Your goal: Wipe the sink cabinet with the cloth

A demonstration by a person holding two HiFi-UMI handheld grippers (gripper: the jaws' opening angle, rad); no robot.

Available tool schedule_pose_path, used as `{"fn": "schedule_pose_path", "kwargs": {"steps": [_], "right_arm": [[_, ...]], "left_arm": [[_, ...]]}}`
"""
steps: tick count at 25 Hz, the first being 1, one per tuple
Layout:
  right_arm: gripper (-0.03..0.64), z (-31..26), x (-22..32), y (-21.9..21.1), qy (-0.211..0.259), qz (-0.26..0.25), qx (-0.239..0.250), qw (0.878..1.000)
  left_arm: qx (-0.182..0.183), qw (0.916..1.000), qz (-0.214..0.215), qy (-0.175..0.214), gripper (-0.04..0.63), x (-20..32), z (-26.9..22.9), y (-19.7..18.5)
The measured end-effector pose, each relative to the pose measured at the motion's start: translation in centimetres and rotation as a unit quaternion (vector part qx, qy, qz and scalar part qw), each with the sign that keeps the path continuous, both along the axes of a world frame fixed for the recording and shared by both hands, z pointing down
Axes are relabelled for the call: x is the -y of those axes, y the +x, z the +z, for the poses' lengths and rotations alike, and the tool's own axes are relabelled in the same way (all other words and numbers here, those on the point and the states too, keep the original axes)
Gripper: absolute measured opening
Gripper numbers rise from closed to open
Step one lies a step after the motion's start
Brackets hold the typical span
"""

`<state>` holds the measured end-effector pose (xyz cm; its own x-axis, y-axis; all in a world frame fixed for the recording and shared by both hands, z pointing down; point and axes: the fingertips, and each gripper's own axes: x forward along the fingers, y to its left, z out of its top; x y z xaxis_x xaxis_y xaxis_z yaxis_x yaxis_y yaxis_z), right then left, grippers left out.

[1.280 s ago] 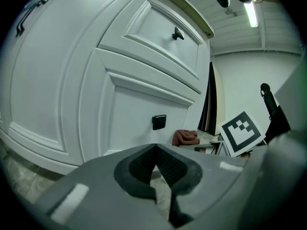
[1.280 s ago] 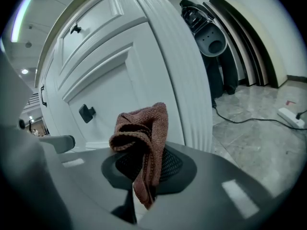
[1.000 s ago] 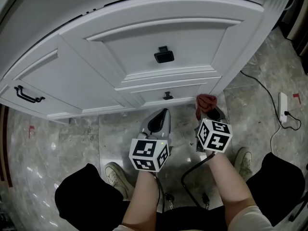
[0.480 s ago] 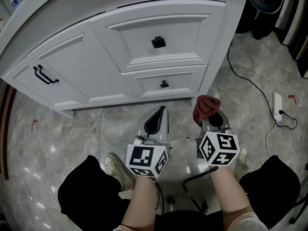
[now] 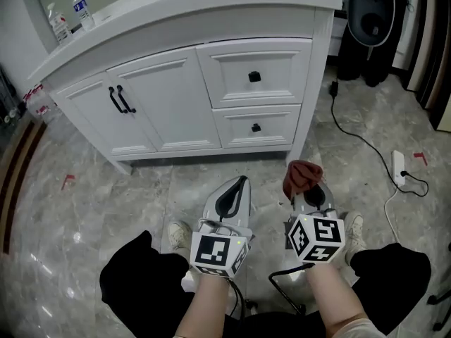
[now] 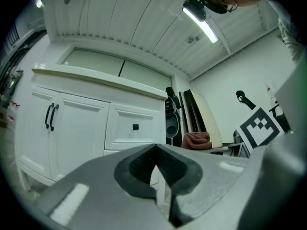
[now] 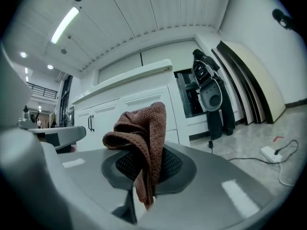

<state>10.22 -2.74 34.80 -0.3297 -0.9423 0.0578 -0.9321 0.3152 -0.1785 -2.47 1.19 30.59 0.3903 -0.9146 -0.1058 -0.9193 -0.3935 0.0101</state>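
**Cloth in grip, sink cabinet out of reach**

I face the white sink cabinet (image 5: 176, 111) from the marble floor, well apart from its front. Below the cabinet's drawer stack, my left hand-held gripper (image 5: 242, 182) points at it with its jaws pressed together on nothing. Just to the right, equally short of the cabinet, my right hand-held gripper (image 5: 308, 191) is clamped on the rust-brown cloth (image 5: 301, 174). The cloth bunches above the jaws, and a tail of it hangs down between them. Neither gripper touches the cabinet.

As I judge it, the step in hand is carrying the cloth to the cabinet face. To do it well I would close in and press the bunched fold to the panel, not the hard jaw tips. I would start at the double doors with the black handles (image 5: 120, 98) on the cabinet's left. From there I would work across in overlapping strokes to the two drawers, going round each black knob (image 5: 254, 77). Only a narrow strip of cloth looks pinched, so a firm clamp matters, or the drag may pull it free. A black cable (image 5: 366, 143) trails on the floor to the cabinet's right and calls for careful footing.
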Motion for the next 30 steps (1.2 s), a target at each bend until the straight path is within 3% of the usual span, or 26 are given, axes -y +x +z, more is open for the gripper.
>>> {"fn": "schedule_pose_path", "kwargs": {"steps": [4,10,30], "right_arm": [[0.080,-3.3,-4.2,-1.3,0.031,-0.013,-0.021,0.999],[0.080,-4.9,-7.6,-1.6,0.041,-0.024,-0.018,0.999],[0.078,-5.8,-8.6,-1.5,0.046,-0.031,-0.013,0.998]], "left_arm": [[-0.021,0.9995,-0.001,0.022,0.000,-3.2,-3.1,-0.9],[-0.018,0.9992,-0.008,0.036,0.000,-6.1,-4.9,-1.4],[-0.007,0.9987,-0.010,0.050,0.000,-7.1,-6.0,-0.7]]}}
